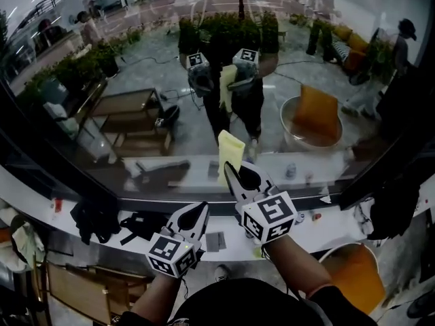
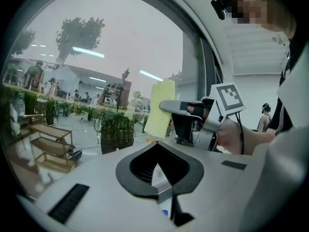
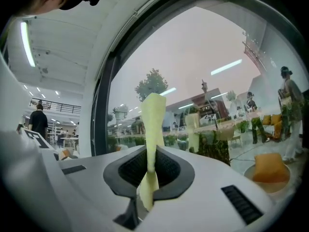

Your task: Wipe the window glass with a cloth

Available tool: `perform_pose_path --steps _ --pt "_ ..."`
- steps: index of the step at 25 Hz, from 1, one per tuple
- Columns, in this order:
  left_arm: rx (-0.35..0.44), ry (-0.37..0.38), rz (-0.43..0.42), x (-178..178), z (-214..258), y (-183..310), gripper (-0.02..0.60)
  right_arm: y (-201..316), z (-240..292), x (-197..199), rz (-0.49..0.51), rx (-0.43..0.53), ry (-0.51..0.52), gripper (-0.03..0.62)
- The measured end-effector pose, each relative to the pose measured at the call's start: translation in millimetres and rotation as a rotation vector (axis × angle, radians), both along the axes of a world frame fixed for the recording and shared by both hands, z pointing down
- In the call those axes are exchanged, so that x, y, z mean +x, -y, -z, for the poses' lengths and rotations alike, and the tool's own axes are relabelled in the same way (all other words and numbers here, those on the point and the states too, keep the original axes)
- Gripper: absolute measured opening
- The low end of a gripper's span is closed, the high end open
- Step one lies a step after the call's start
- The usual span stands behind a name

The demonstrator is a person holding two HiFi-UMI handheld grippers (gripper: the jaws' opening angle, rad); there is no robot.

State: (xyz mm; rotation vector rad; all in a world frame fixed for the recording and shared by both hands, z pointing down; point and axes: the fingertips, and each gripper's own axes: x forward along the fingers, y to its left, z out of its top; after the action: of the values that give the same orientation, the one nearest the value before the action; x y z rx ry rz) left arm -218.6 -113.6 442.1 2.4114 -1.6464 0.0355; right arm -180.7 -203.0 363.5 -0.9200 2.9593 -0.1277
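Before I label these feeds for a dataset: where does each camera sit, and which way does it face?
Head view: on the person's head, looking steeply down at the window glass; left gripper, right gripper and right forearm show.
Left gripper view: on the left gripper, along its shut, empty jaws toward the glass; the right gripper's holding hand shows.
Right gripper view: along jaws shut on the yellow cloth, facing the glass.
Shared: the cloth shows in all three.

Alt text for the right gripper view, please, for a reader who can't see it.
The right gripper is shut on a pale yellow cloth that stands up between its jaws in front of the window glass. The glass shows the cloth's faint reflection.
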Motion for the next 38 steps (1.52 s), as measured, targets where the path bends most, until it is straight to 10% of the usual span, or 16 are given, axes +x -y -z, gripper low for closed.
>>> perform_pose_path --steps 18,38 --pt "0.008 -0.004 -0.005 -81 -15 36 -0.002 73 -9 -125 -0.044 -0.031 -0.071 0.04" --pt "-0.005 -0.047 -0.034 -96 -19 40 -0.002 93 -14 -108 -0.193 -0.024 -0.065 0.04"
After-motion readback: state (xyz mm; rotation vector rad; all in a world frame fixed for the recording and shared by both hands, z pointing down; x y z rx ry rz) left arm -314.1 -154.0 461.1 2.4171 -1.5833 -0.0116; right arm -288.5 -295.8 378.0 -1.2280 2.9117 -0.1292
